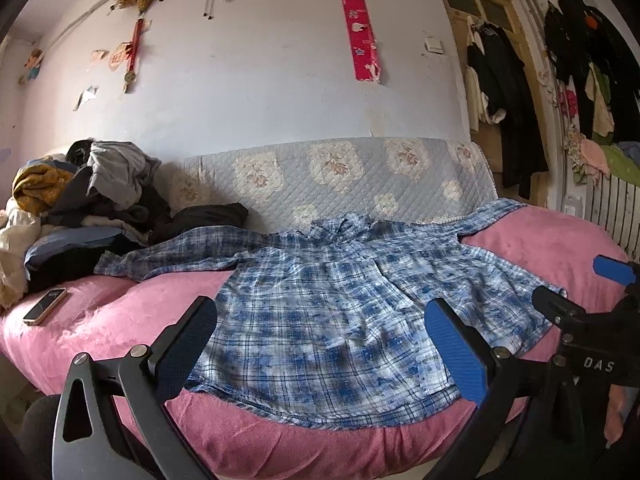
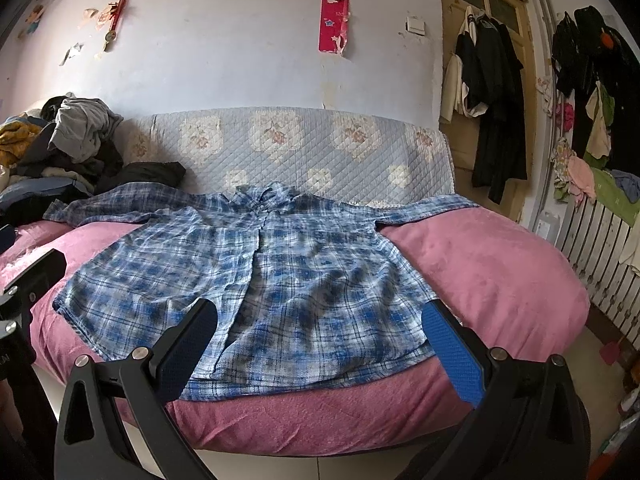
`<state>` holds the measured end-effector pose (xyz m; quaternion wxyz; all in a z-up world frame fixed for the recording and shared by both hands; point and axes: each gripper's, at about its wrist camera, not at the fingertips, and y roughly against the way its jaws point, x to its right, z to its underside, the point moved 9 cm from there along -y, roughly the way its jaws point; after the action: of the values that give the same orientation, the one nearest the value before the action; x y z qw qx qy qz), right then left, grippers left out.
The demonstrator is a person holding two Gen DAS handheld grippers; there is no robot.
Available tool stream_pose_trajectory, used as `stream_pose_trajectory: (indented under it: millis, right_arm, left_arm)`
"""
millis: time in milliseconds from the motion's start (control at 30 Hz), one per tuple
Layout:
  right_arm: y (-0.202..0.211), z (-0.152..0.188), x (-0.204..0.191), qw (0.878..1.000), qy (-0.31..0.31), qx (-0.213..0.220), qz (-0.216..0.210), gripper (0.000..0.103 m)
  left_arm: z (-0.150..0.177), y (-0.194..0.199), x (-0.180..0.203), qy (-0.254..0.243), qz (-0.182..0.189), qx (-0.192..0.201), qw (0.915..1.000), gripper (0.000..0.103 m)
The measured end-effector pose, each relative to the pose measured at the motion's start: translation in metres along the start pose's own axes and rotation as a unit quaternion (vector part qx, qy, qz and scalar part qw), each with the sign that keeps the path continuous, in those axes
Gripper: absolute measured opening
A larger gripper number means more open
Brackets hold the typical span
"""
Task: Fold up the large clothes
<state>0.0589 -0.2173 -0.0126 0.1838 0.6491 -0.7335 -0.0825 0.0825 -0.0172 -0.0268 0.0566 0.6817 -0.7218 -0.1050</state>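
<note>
On the pink blanket (image 2: 480, 264) covering a sofa, a blue plaid shirt (image 2: 256, 272) lies face up and spread flat, collar toward the quilted backrest (image 2: 304, 148), sleeves stretched out to either side. We hold the left gripper (image 1: 320, 344) and right gripper (image 2: 320, 344) spread wide and empty just short of the hem; we judge a clean first fold needs each to pinch one edge and a sleeve carried evenly inward. A clothes pile (image 1: 80, 196) and a phone (image 1: 45, 305) sit at the left end, coats (image 2: 492, 92) hang by a door.

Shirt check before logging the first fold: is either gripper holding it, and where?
Nothing held. Left gripper and right gripper are open above the shirt.
</note>
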Motion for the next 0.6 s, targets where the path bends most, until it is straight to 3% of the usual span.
stream_pose_trajectory:
  millis: [300, 433, 600]
  right_arm:
    - [-0.001, 0.000, 0.000, 1.000, 0.000, -0.001, 0.000, 0.103]
    - [-0.001, 0.000, -0.001, 1.000, -0.004, -0.002, -0.008, 0.103]
    - [-0.007, 0.008, 0.006, 1.000, -0.019, -0.005, -0.014, 0.103]
  left_arm:
    - [-0.001, 0.000, -0.004, 0.009, 0.000, 0.002, 1.0000, 0.103]
    - [0.001, -0.003, -0.001, 0.015, 0.023, -0.010, 0.9996, 0.103]
    - [0.012, -0.017, 0.001, -0.006, -0.006, -0.023, 0.9997, 0.103]
